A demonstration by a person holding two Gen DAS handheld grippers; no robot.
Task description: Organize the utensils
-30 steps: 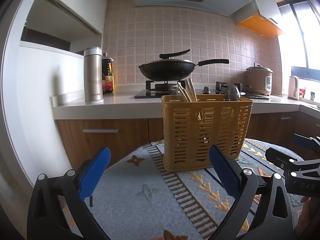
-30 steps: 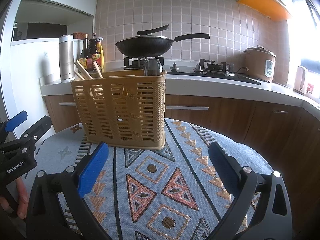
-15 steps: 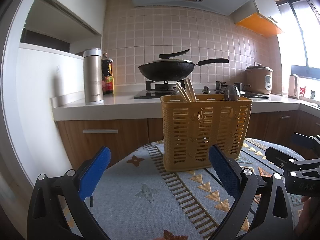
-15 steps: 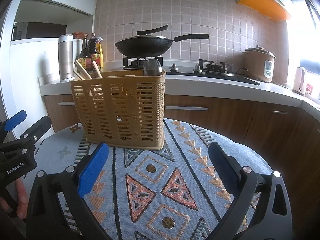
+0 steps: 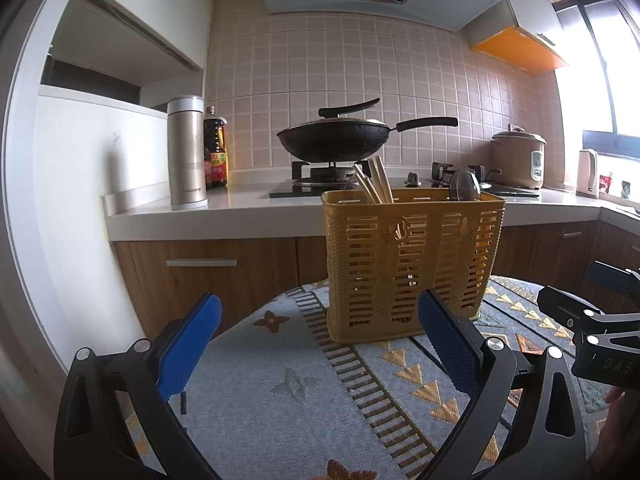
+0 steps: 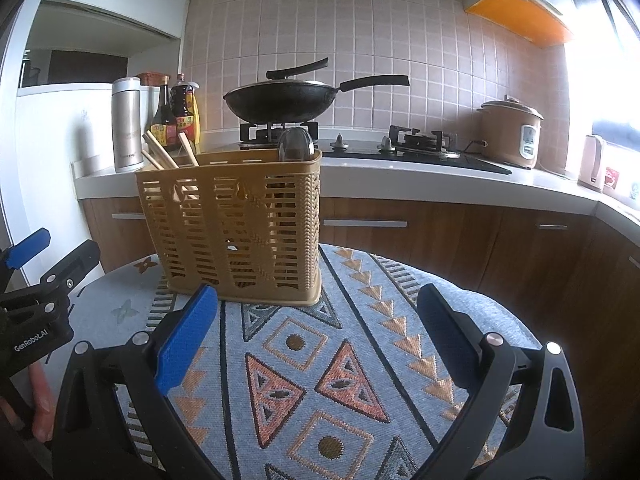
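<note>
A yellow slatted utensil basket (image 5: 412, 264) (image 6: 236, 232) stands upright on a patterned tablecloth (image 5: 280, 392) (image 6: 312, 368). Wooden chopsticks (image 5: 374, 182) (image 6: 160, 154) poke out of its left compartment. A metal spoon bowl (image 5: 464, 186) (image 6: 295, 145) sticks up from its right end. My left gripper (image 5: 318, 340) hovers open in front of the basket, nothing between its blue pads. My right gripper (image 6: 316, 326) is open too, just short of the basket's right corner. Each gripper shows at the edge of the other's view.
Behind the table runs a kitchen counter (image 5: 240, 210) with a steel thermos (image 5: 186, 152), sauce bottles (image 6: 176, 118), a black wok (image 5: 334, 142) on the stove, a rice cooker (image 6: 510, 132) and a kettle (image 5: 587, 172). Wooden cabinets (image 6: 440, 236) sit below.
Both grippers have drifted slightly; the basket looks a touch lower in the left view. Nothing was taken hold of or let go.
</note>
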